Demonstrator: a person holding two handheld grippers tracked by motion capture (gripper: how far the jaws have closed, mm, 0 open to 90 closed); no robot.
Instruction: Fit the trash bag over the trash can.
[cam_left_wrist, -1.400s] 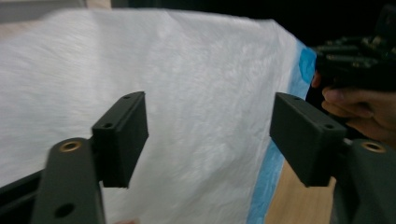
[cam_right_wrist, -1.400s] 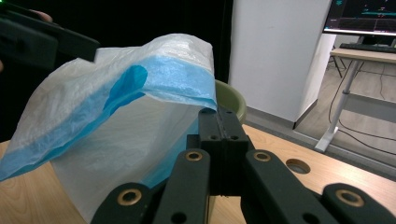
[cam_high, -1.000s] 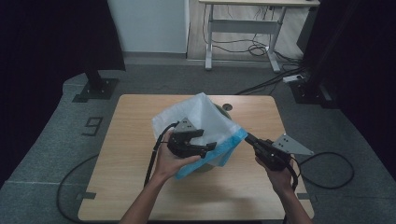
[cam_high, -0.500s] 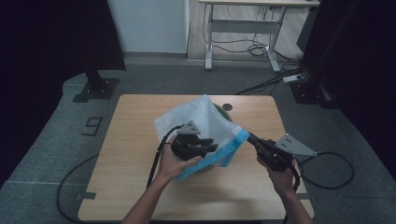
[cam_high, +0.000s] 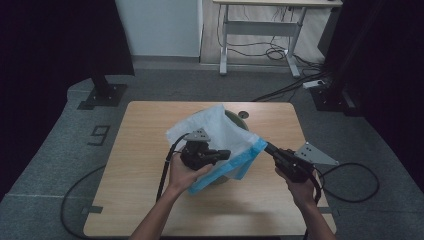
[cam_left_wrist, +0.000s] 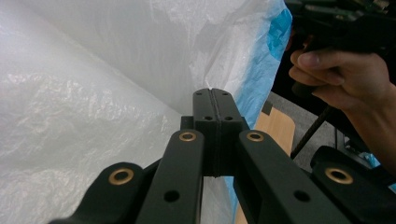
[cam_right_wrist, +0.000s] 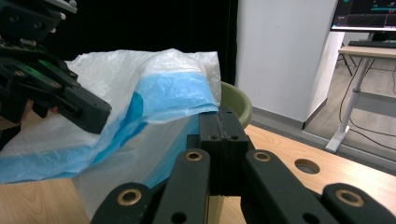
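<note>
Tabletop (cam_high: 140, 200): a pale wooden top with rounded corners, sitting on a grey floor; a round cable hole (cam_high: 243, 115) is lying near its far edge, toward one o'clock from the middle.
Plastic bag (cam_high: 220, 132): a thin white bag with a blue band along its mouth, lying at the middle of the tabletop and stretching between the two grippers – it is draping over an olive-green bowl. In the left gripper view the white film (cam_left_wrist: 93, 93) is spreading from nine to twelve o'clock, with the blue band (cam_left_wrist: 275, 51) at one o'clock.
Bowl (cam_high: 237, 120): its rim is peeking out at the bag's far side, toward one o'clock of the bag; in the right gripper view the green rim (cam_right_wrist: 238, 105) is showing just right of the bag (cam_right_wrist: 154, 93).
Left gripper (cam_high: 224, 155): sitting at the bag's near side, around seven o'clock of it, held from below by the left hand (cam_high: 182, 175). Its fingers (cam_left_wrist: 205, 121) have just been closing and are now pressing together, with the white film running in between the pads.
Right gripper (cam_high: 266, 147): sitting at four o'clock of the bag, held by the right hand (cam_high: 300, 187) – its fingers (cam_right_wrist: 210, 133) are standing closed, pinching the blue band at the bag's corner.
</note>
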